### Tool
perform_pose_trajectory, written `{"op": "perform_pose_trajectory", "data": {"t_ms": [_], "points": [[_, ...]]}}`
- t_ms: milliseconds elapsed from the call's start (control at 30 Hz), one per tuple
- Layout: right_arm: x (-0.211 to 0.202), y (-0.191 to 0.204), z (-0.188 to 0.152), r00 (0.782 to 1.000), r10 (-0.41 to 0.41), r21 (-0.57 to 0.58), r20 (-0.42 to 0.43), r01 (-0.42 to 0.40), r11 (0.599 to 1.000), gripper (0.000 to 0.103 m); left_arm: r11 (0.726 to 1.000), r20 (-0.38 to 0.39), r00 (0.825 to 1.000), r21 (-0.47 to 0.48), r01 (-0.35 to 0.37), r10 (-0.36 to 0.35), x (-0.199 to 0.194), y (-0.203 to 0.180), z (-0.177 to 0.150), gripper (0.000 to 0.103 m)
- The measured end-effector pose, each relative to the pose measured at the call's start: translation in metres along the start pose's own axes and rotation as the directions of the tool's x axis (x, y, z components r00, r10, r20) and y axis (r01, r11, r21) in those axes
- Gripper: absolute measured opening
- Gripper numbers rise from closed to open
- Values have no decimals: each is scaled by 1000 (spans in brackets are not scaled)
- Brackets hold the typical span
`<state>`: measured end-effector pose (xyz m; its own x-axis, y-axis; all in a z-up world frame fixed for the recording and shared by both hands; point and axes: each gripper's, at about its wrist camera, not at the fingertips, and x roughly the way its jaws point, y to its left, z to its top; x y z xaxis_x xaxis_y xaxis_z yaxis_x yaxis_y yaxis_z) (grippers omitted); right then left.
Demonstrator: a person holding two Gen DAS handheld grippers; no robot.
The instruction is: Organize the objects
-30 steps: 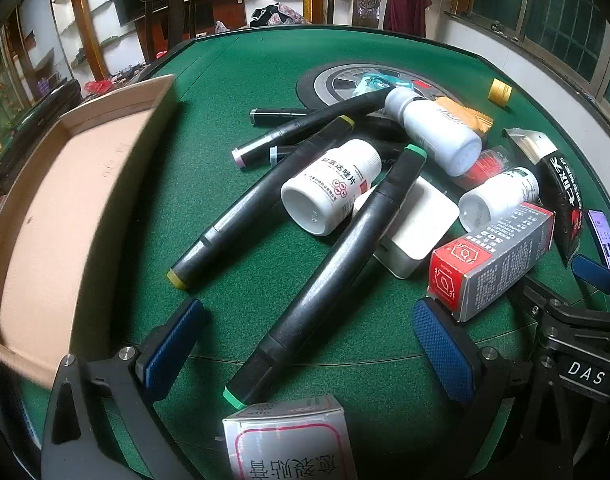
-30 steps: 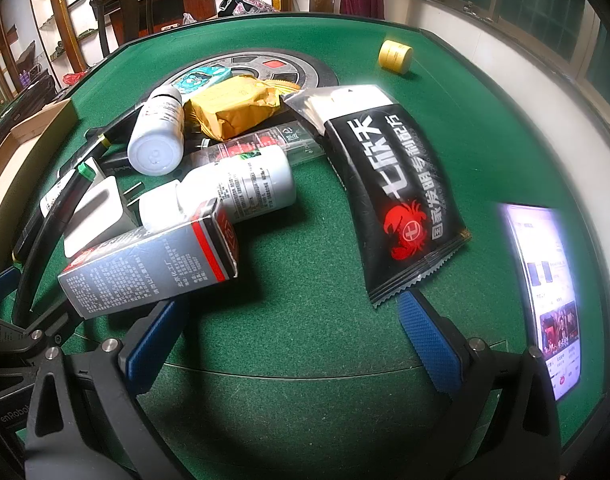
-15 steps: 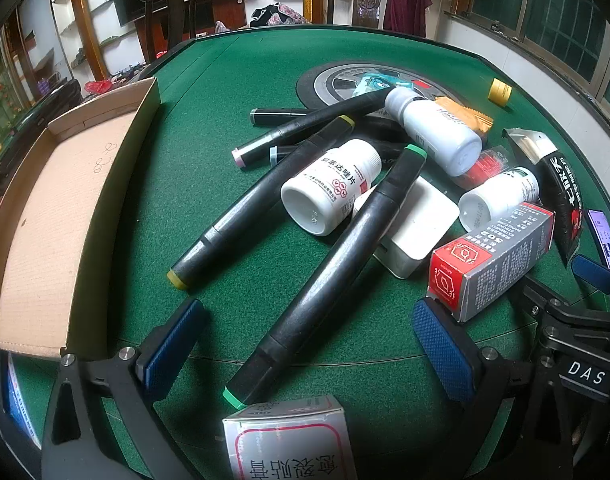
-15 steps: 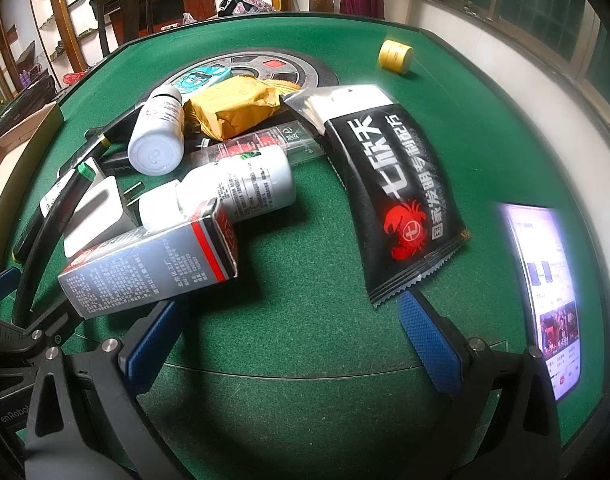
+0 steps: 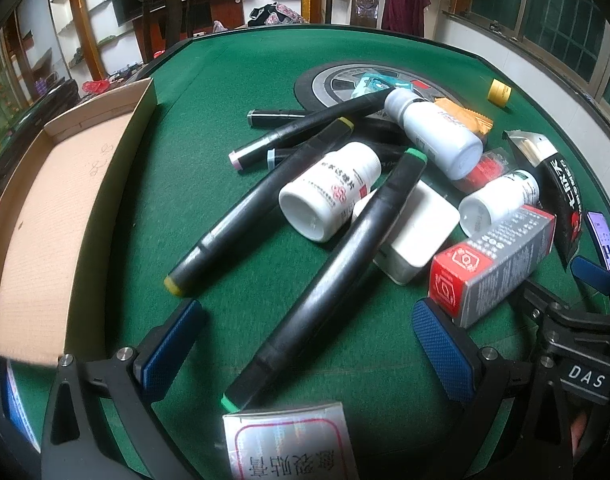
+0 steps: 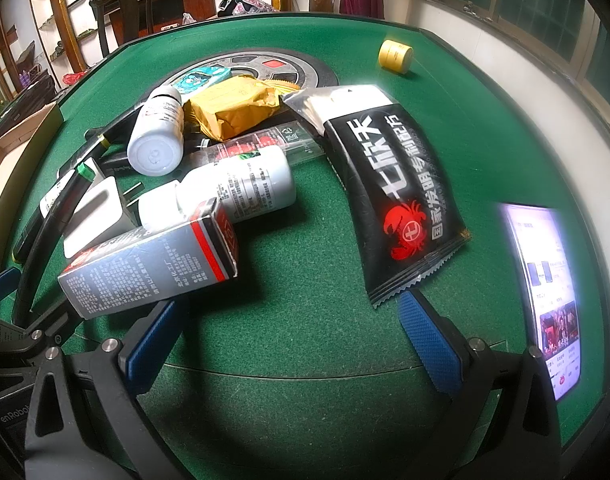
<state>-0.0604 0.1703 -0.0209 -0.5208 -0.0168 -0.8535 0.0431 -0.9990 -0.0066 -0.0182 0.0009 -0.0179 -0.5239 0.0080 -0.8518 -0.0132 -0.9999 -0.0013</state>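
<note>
1. A heap of markers, pill bottles and packets covers the middle of a green felt table, with an empty cardboard tray lying along its left edge.
2. The left gripper hovers low at the table's near edge, jaws spread wide and holding nothing; a green-capped black marker runs between its blue pads.
3. A yellow-capped marker lies beside it, and a white pill bottle rests on its side between the two.
4. The right gripper is likewise wide open and empty above bare felt.
5. A grey-and-red carton sits just beyond its left pad, leaning on a second white bottle.
6. A black crab-logo sachet lies flat toward the right edge, a lit phone beyond it.
</note>
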Motion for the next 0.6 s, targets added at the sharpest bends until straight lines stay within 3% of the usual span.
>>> {"op": "perform_pose_trajectory", "data": {"t_ms": [133,267,367,500,600], "points": [[5,-6,4,999,36,-57,-4,-36,998,103,999,10,999,10,35,-35,-11,9,5,102],[-2,-17,1,992,118,-167,-41,-123,978,102,993,95,992,92,74,-83,-45,18,-3,102],[-16,-37,2,988,150,-204,27,-141,969,102,986,138,986,151,70,-91,-61,22,-11,102],[-39,-52,4,978,165,-185,131,-140,973,102,965,158,969,212,154,-190,-70,25,-20,101],[-56,-57,21,957,219,-136,192,-195,971,102,962,138,974,231,147,-182,-71,19,-22,95]]}}
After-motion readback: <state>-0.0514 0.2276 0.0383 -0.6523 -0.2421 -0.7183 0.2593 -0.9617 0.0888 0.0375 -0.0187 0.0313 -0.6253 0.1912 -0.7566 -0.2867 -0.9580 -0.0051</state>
